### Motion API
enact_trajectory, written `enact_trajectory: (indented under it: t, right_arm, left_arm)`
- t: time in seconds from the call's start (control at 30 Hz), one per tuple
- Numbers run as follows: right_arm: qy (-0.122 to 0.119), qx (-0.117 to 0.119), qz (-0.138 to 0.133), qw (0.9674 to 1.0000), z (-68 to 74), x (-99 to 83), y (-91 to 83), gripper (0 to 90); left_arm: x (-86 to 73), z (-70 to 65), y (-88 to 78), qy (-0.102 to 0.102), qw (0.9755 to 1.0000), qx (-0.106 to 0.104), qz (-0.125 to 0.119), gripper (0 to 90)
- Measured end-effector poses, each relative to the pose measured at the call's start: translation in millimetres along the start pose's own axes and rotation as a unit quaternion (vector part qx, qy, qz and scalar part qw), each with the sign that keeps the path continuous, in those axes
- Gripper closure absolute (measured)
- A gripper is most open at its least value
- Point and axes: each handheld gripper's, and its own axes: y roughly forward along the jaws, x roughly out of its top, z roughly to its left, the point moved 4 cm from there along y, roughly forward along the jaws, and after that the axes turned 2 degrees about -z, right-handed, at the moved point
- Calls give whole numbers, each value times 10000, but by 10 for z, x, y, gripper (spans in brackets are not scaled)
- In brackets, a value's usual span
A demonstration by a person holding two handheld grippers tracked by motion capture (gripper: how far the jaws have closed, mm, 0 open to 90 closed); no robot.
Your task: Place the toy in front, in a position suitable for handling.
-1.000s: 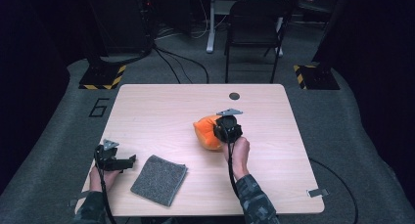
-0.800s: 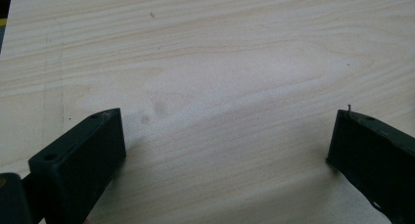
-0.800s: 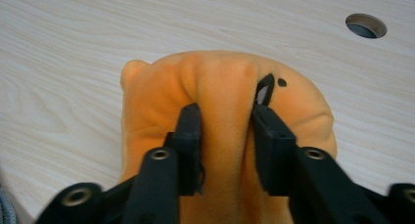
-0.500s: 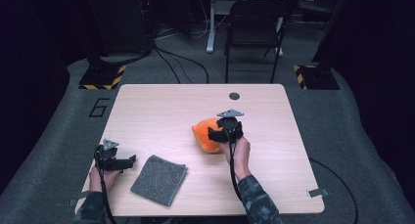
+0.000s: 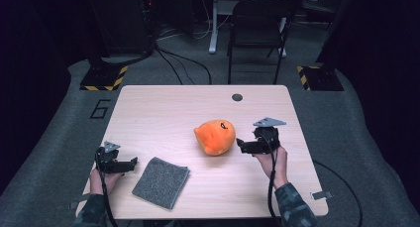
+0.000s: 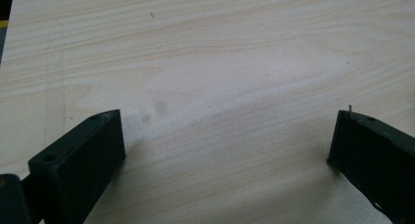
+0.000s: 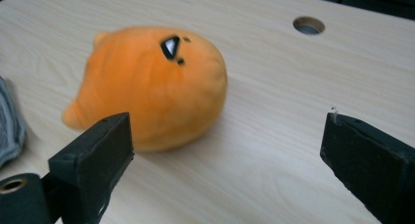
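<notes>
An orange plush toy with a small black eye lies on its side near the middle of the wooden table. My right gripper sits just to its right, open, with nothing between its jaws. In the right gripper view the plush toy lies ahead and to the left, clear of both jaws. A folded grey cloth lies flat near the front left. My left gripper rests beside the cloth's left edge, open over bare wood.
A round cable hole sits near the table's far edge. A black chair stands behind the table, with cables on the floor. Grey cloth edge shows at the left of the right gripper view.
My right gripper has let go of the plush toy and drawn back to the right. The toy now lies alone on the table. The left gripper has not moved.
</notes>
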Motion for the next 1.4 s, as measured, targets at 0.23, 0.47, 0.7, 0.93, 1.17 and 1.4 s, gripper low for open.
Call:
enact_trajectory:
  t: [0.23,0.47,0.7,0.93,1.17,1.4]
  right_arm:
    - [30,-27,245,9997,-250,-345,-179,30]
    - [107,-151,427,9989,-444,-681,-354,37]
    - [132,-190,453,9987,-508,-769,-415,39]
    - [210,-257,445,9985,-598,-884,-522,40]
    - [346,-324,500,9976,-701,-953,-541,43]
    - [379,-309,574,9972,-713,-978,-513,45]
  left_arm:
    - [20,7,-57,-24,10000,73,-21,0]
    - [149,-251,-352,38,9988,-459,-177,0]
    - [188,-803,-464,438,9939,-1006,-137,0]
    - [39,-1244,-460,1028,9877,-1158,211,0]
    - [-22,-1346,-398,1236,9842,-1220,353,34]
    - [-109,-1366,-337,1389,9809,-1249,541,155]
